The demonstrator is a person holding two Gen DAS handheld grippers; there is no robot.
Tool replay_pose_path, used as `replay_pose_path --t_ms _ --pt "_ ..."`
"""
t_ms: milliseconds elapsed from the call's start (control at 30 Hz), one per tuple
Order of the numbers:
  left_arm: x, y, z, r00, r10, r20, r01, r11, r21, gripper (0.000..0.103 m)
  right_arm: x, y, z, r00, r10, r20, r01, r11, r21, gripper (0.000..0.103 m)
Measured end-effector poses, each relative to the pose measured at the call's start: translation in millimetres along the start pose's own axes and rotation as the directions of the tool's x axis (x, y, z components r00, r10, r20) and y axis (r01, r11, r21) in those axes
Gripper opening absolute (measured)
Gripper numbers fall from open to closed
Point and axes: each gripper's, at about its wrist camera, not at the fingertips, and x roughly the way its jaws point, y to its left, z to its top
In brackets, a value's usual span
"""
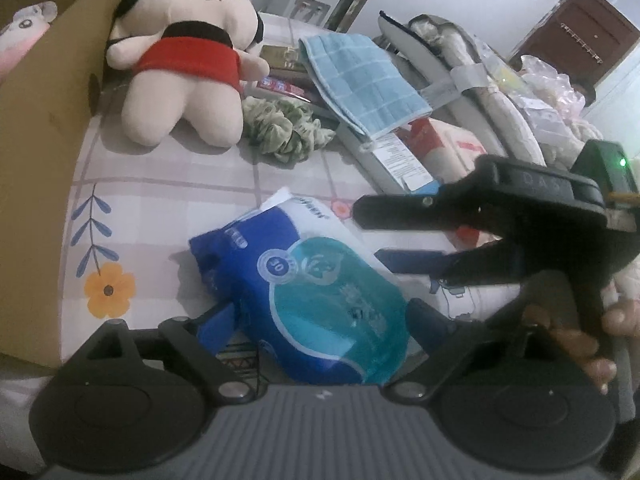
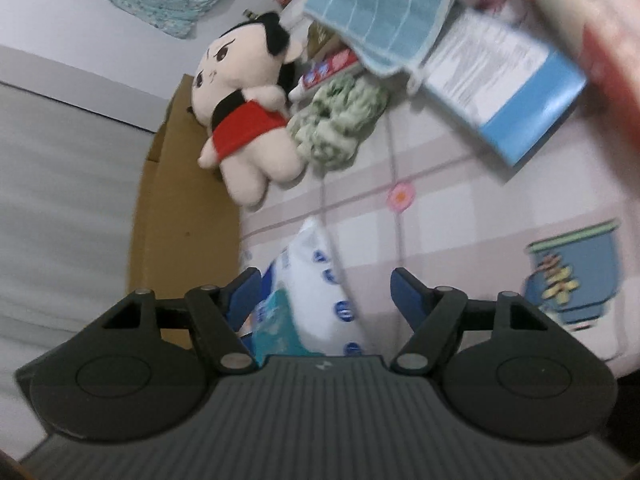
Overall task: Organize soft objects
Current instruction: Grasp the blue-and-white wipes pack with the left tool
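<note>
A blue and teal soft pack (image 1: 312, 292) lies on the checked floral tablecloth (image 1: 160, 200). My left gripper (image 1: 322, 308) is open around the pack, a blue pad close beside each long side. Whether the pads touch it I cannot tell. My right gripper (image 1: 370, 236) comes in from the right, open, its tips at the pack's far right corner. In the right wrist view the pack's white end (image 2: 320, 280) sits between the right gripper's (image 2: 326, 292) fingers, near the left pad and apart from the right one. A plush doll in red (image 1: 188, 60) lies beyond.
An open cardboard box (image 1: 44, 120) stands at the left with a pink plush toy (image 1: 20, 36) inside. Behind the doll lie a green frilly scrunchie (image 1: 284, 128), a folded blue towel (image 1: 360, 80), a blue and white carton (image 1: 400, 156) and more clutter. A hand (image 1: 600, 340) grips the right tool.
</note>
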Motion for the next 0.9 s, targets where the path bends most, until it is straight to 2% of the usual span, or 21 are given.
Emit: replay_pose_path --t_ms 133,267,333,467,567,667,733,900 --pt "4 -5 7 1.0 0.012 -0.003 -0.012 1.0 0.018 0.092 17 -8 -7 0.989 0.127 -0.079 -0.121 0.989 0.08 0.061" --pt "6 -11 11 0.999 0.025 -0.03 -0.023 0.998 0.054 0.093 14 -19 -15 0.972 0.205 -0.118 -0.188 0.972 0.141 0.061" --pt "8 -15 13 0.998 0.045 -0.041 -0.042 0.997 0.071 0.095 6 -28 -15 0.971 0.216 -0.101 -0.199 0.968 0.155 0.061" --pt "22 -31 19 0.989 0.133 -0.067 -0.123 0.982 0.143 0.095 -14 -33 -11 0.991 0.134 -0.013 -0.133 0.987 0.092 0.061" --pt "34 -40 20 0.975 0.207 -0.085 -0.188 0.963 0.193 0.094 -28 -29 -6 0.994 0.096 0.046 -0.098 0.995 0.028 0.061" --pt "38 -40 18 0.971 0.229 -0.068 -0.211 0.956 0.203 0.088 -39 -14 0 0.994 0.034 0.101 -0.026 0.996 -0.083 0.063" --pt "34 -39 17 0.973 0.225 -0.045 -0.213 0.957 0.196 0.078 -41 -6 8 0.992 -0.003 0.128 0.024 0.987 -0.16 0.066" --pt "25 -30 16 0.975 0.221 -0.017 -0.216 0.966 0.143 0.076 -27 27 32 0.984 -0.066 0.168 0.126 0.917 -0.379 0.083"
